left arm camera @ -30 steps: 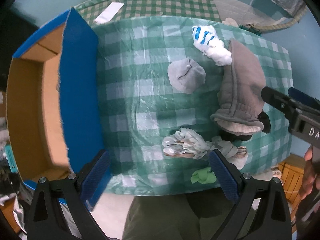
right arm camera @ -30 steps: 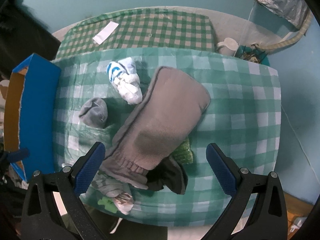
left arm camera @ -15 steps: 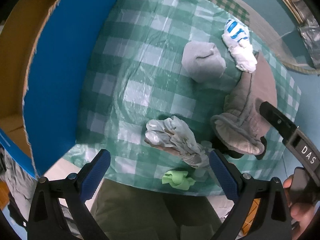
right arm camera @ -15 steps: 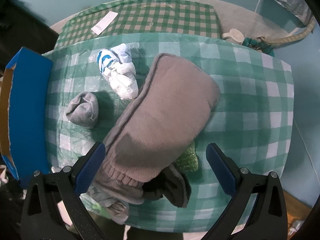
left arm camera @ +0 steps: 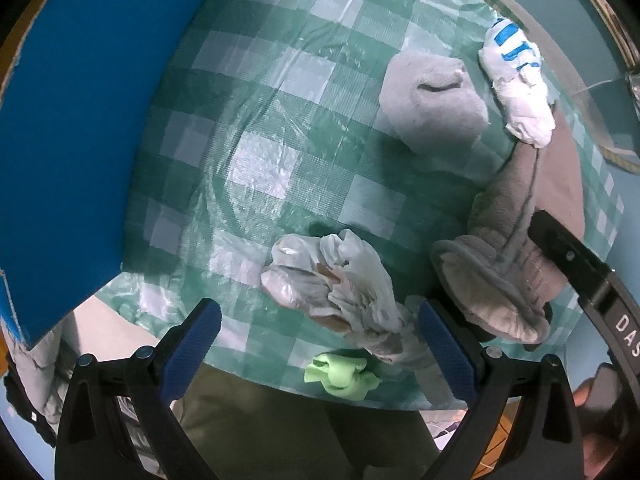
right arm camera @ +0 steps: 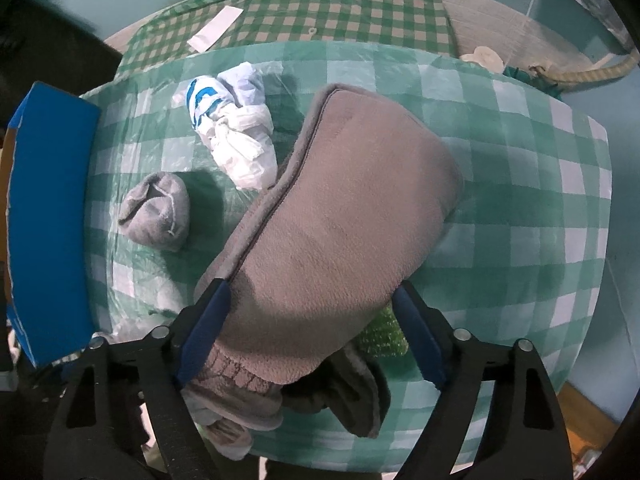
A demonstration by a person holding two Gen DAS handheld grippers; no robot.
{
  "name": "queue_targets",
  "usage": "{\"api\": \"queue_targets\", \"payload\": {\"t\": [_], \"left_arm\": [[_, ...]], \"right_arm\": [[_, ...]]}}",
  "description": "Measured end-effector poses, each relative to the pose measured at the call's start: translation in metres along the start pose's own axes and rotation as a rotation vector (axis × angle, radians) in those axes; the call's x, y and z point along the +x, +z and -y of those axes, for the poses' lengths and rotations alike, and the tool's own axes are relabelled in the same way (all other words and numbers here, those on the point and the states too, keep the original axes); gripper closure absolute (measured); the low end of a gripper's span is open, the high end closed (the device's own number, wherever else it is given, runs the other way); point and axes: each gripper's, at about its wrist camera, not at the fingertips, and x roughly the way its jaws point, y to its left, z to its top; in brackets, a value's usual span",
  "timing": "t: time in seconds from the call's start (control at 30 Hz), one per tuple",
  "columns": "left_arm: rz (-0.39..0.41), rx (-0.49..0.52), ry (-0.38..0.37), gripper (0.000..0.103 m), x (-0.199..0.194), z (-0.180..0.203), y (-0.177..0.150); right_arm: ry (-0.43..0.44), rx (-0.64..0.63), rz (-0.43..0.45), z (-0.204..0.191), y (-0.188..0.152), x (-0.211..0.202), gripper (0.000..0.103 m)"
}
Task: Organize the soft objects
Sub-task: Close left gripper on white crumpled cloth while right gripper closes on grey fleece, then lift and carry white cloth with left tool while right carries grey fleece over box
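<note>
From the left wrist, the left tool (left arm camera: 318,338) is hovering with its jaws spread wide, gripping nothing. A crumpled plastic bag (left arm camera: 336,280) is lying on the checked tabletop (left arm camera: 260,160) just ahead, between the fingers.

From the right wrist, the right tool (right arm camera: 308,326) is also gaping, its fingers straddling the big grey fleece mitt (right arm camera: 340,232), whose cuff is lying nearest the tool.
</note>
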Motion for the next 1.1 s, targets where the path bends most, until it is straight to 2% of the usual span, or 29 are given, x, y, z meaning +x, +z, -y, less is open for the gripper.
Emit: {"api": "queue_targets", "payload": {"t": [0.1,0.17,0.2,0.23,0.27,0.3,0.4,0.47,0.53,0.67,0.9,1.1], "left_arm": [[0.006,0.000,0.010,0.003,0.007,0.004,0.003],[-0.002,-0.009,0.001,0.012,0.011,0.005,0.002],[-0.008,-0.013,-0.003,0.024,0.015,0.003,-0.002],[-0.018,-0.017,-0.013,0.031,0.015,0.002,-0.003],[-0.030,-0.023,-0.027,0.033,0.016,0.002,-0.003],[-0.032,-0.026,-0.033,0.035,0.019,0.000,-0.006],[-0.028,-0.024,-0.044,0.044,0.019,-0.001,-0.008],[-0.027,-0.017,-0.055,0.050,0.017,-0.003,-0.008],[-0.020,-0.010,-0.064,0.064,0.014,-0.003,-0.014],[-0.025,-0.007,-0.096,0.077,0.010,-0.008,-0.015],[0.006,0.017,-0.126,0.082,-0.018,-0.012,-0.014],[0.036,0.055,-0.118,0.084,-0.030,-0.013,-0.012]], "right_arm": [[0.002,-0.012,0.008,0.000,0.001,0.001,0.034],[-0.005,-0.028,0.009,0.000,0.002,0.001,0.043],[-0.005,-0.035,0.009,0.001,0.002,0.000,0.049],[-0.003,-0.040,0.012,0.002,0.002,-0.001,0.056],[-0.003,-0.044,0.016,0.003,0.002,-0.002,0.062],[-0.004,-0.048,0.023,0.005,0.002,-0.004,0.072],[0.036,-0.038,0.026,0.012,0.002,-0.009,0.081],[0.050,-0.042,0.027,0.013,0.002,-0.010,0.083],[0.066,-0.050,0.031,0.014,0.002,-0.013,0.086],[0.074,-0.072,0.054,0.010,0.000,-0.024,0.087],[0.083,-0.100,0.074,0.006,-0.007,-0.041,0.087],[0.073,-0.108,0.088,0.007,-0.012,-0.053,0.087]]}}
